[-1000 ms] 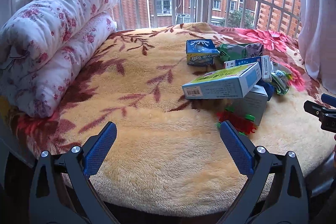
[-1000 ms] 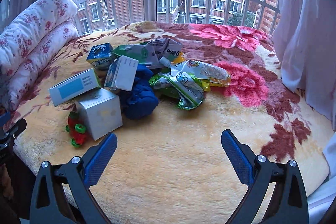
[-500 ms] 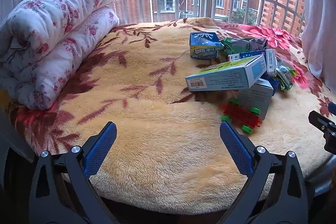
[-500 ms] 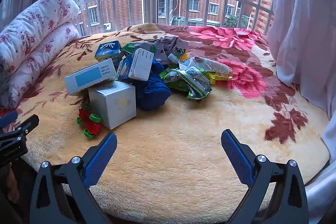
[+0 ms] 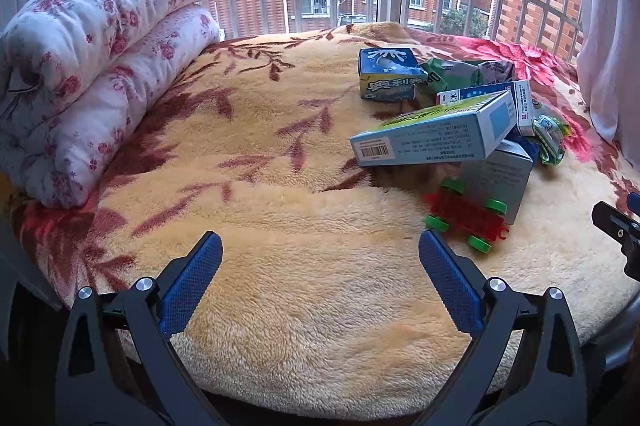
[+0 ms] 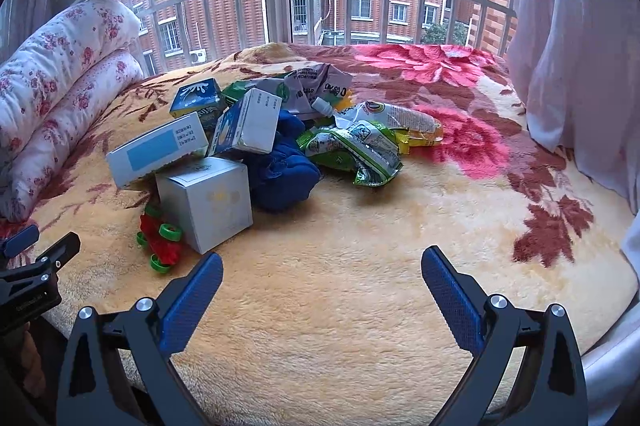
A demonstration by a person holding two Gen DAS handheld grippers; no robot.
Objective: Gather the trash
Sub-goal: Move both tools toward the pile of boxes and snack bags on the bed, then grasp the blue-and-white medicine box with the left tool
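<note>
Both grippers, left (image 5: 320,266) and right (image 6: 322,280), gape empty, nearer now; boxes (image 6: 204,198) at ten o'clock, bare blanket (image 6: 400,246) ahead.

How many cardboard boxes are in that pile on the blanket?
4: white cube box at front, long blue-label box leaning on it, carton propped behind, blue splash box farthest back. Wrappers may hide more.

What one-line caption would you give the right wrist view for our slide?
Open right gripper hovers over a floral blanket, facing a pile of boxes, wrappers, blue cloth and a toy car.
</note>
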